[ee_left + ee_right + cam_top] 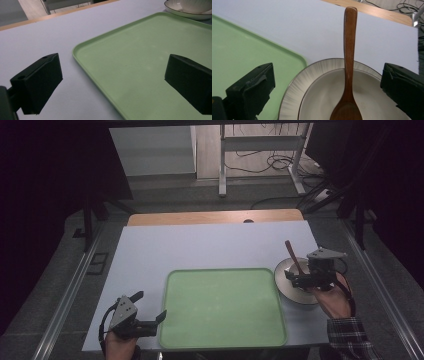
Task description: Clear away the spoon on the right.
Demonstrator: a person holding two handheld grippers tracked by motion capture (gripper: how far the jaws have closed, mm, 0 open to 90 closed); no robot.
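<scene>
A brown wooden spoon [293, 257] stands in a white bowl [289, 270] on a ribbed plate [285, 290] at the table's right. My right gripper [295, 280] hovers over the bowl, open. In the right gripper view its jaws stand wide on either side of the spoon [349, 50], above the bowl [322, 97] and plate [294, 85], touching neither. A bare green tray [223, 307] lies at the front centre. My left gripper [150, 306] is open at the tray's left edge; in the left gripper view one jaw is over the tray [150, 50], the other over the mat.
A pale blue mat [200, 245] covers the table, with a wooden strip [200, 217] showing at the far edge. Beyond it are a desk frame [222, 170] and floor cables [270, 162]. Metal rails [70, 295] run along both sides.
</scene>
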